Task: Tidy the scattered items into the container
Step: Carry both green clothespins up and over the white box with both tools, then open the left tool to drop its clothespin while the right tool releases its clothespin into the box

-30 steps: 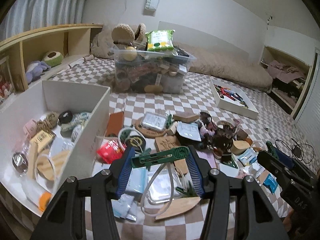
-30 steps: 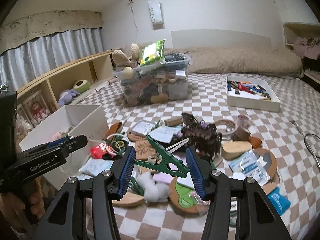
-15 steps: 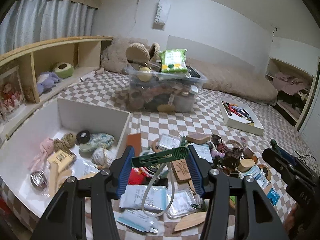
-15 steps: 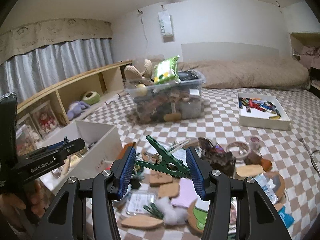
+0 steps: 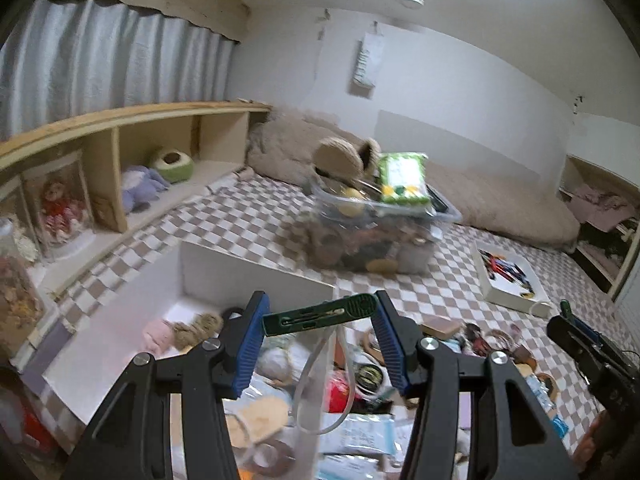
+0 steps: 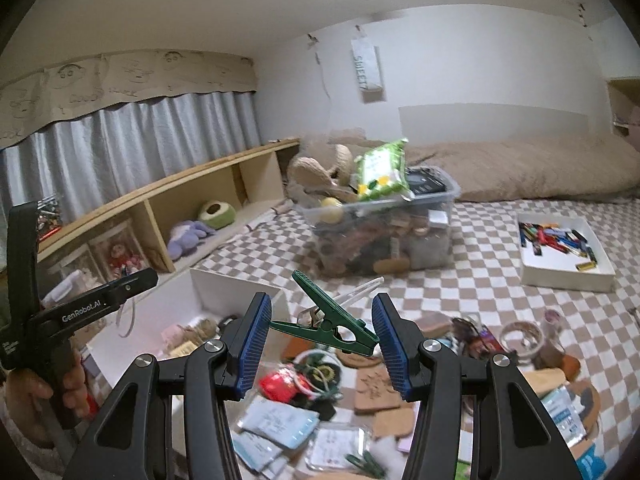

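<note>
My left gripper [image 5: 320,304] is shut on a flat green clip [image 5: 352,306], and a clear plastic loop [image 5: 308,380] dangles from it. The clip hangs above the near right corner of the white box [image 5: 256,268], which holds several small items. My right gripper [image 6: 322,304] is shut on a green clothes peg [image 6: 332,320], held slanted across the blue pads [image 6: 252,344]. It hovers over the scattered pile [image 6: 360,400], just right of the white box [image 6: 236,280]. The left gripper [image 6: 132,280] shows at the left of the right wrist view, held by a hand.
A full clear bin [image 5: 380,240] stands behind on the checked bedspread. A white tray of pens [image 5: 508,276] lies at the right. A wooden shelf [image 5: 120,140] with soft toys runs along the left. Packets, cork pieces and cords litter the bedspread in front.
Both grippers have risen and shifted left toward the white box, each still holding its green clip. The pile now sits lower in both views.
</note>
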`<state>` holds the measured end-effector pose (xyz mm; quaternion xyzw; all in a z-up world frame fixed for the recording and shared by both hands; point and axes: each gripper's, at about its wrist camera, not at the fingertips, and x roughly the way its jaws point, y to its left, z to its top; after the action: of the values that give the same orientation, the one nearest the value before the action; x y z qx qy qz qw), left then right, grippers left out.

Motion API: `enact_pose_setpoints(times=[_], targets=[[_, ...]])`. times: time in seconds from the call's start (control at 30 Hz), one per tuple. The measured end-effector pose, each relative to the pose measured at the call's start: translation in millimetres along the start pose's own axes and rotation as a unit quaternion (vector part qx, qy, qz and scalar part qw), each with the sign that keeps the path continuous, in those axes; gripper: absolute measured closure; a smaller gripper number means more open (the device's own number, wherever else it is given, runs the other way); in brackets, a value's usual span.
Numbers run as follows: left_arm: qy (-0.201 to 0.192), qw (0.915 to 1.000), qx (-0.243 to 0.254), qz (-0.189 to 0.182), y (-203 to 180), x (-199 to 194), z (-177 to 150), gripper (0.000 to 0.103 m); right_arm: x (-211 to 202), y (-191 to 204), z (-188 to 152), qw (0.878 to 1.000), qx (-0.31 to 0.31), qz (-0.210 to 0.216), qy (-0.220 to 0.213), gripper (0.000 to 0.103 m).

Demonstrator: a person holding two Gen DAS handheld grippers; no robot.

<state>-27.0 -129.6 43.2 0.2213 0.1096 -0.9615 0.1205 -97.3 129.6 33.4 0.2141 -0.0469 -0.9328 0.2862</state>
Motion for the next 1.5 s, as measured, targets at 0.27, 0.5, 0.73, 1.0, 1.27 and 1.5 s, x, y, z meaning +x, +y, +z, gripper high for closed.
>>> enact_pose_setpoints(times=[0.27,0.5,0.73,1.0,1.27,1.5], targets=[[-0.001,0.9989,0.019,0.044,38,-4,2,0.051,18,40,9,0.999,-0.017,0.050,0.002,0.050],[0.025,0.9986,-0.002,0.046,67,0,-14,0.051,42,74,2,0.994,-0.034,0.098,0.029,0.050],[0.042,0.9962,0.000,0.076,91,7,-28,0.051,76,106,-14,0.987,-0.050,0.132,0.079,0.050],[0.076,0.9930,0.002,0.091,118,23,-45,0.051,106,133,-36,0.972,-0.044,0.174,0.149,0.050],[0.111,0.9890,0.001,0.097,140,43,-48,0.051,121,151,-56,0.962,-0.055,0.187,0.189,0.050],[0.137,0.9855,0.011,0.099,147,52,-51,0.051,136,161,-67,0.948,-0.029,0.217,0.232,0.050]])
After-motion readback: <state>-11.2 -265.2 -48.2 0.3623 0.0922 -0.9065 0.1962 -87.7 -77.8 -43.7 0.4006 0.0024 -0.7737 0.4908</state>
